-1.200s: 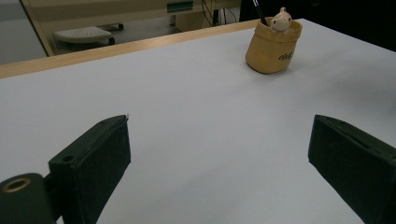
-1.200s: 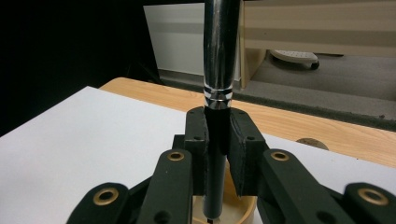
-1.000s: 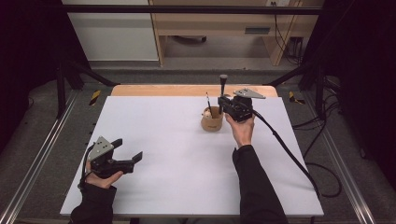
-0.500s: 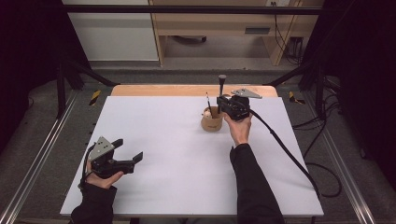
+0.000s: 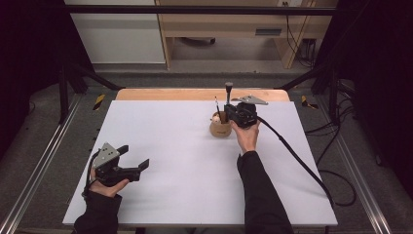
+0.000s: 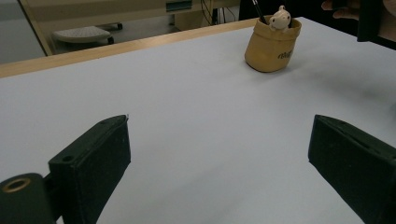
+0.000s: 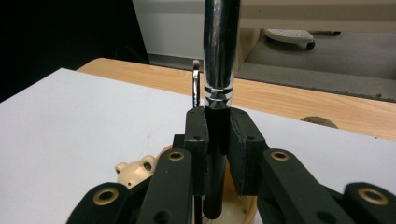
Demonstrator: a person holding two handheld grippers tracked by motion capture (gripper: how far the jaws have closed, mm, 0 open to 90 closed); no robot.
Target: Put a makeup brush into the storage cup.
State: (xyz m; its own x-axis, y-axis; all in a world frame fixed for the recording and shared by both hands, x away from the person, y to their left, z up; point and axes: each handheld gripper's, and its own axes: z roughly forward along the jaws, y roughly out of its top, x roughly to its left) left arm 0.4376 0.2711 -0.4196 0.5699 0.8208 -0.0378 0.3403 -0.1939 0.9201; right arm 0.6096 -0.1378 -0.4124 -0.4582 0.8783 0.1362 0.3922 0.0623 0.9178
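The right gripper is clamping its two black jaws tight on the dark handle of a makeup brush, which is standing upright between them. The brush's silver ferrule is running off the top of the right gripper view, so its bristles are cut off there; in the high view the brush is showing a small dark head, too small to read clearly. Its lower end is dipping behind the jaws, probably inside the tan holder directly below, though the gripper's linkage is hiding the rim. A little bear figure is peeking out at the holder's edge, and a thin second brush is rising just behind the jaws.

The holder is sitting on the white table, toward its far side, right of centre.

The left gripper is resting near the table's near-left corner, well apart from the holder, its jaws standing wide open and holding nothing.
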